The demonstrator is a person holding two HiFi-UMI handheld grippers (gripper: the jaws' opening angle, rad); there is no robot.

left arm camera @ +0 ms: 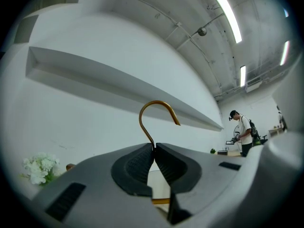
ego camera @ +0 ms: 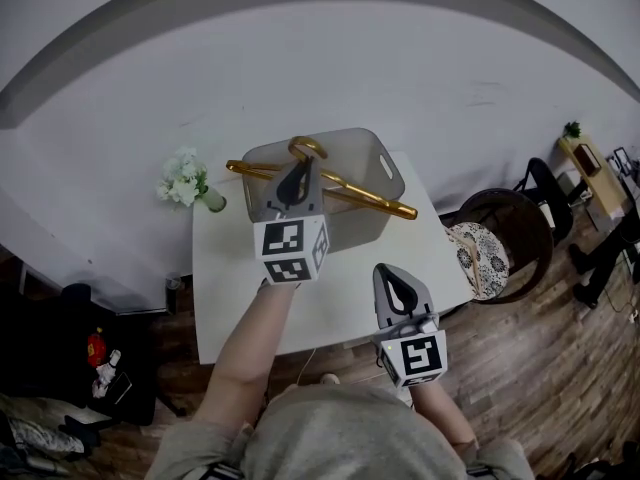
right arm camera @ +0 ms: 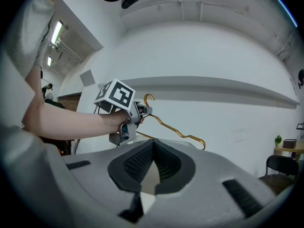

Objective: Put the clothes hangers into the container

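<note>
One gold wire hanger (ego camera: 375, 200) is held over the grey container (ego camera: 385, 168) at the far side of the white counter (ego camera: 330, 298). It is pinched at the neck, just under the hook, by the left gripper (ego camera: 297, 175), whose jaws are pressed together on the thin wire. The right gripper (ego camera: 392, 274) is kept nearer the body, over the counter's near edge, with its jaws closed on nothing.

The hanger is judged to be light and stiff, thin metal with a smooth, probably slippery finish. A pinch at the neck lets it be carried balanced, but such wire could swing or twist between the pads if moved abruptly. Its span looks wider than the container's opening in the head view, so it is likely that one end must be tipped down for it to be fitted inside. The neck or the middle of the lower bar is thought the safest place for a hold.

Much is left unclear. The middle of the hanger is covered by the left gripper in the head view, and only the hook and a scrap of bar are shown in the left gripper view. Whether the hanger touches the container's rim or hangs clear of it cannot be told. The container's inside is largely hidden by its cloudy walls and the left gripper, so other hangers in it cannot be ruled in or out. A bunch of white flowers (ego camera: 183, 180) stands at the counter's far left corner.
</note>
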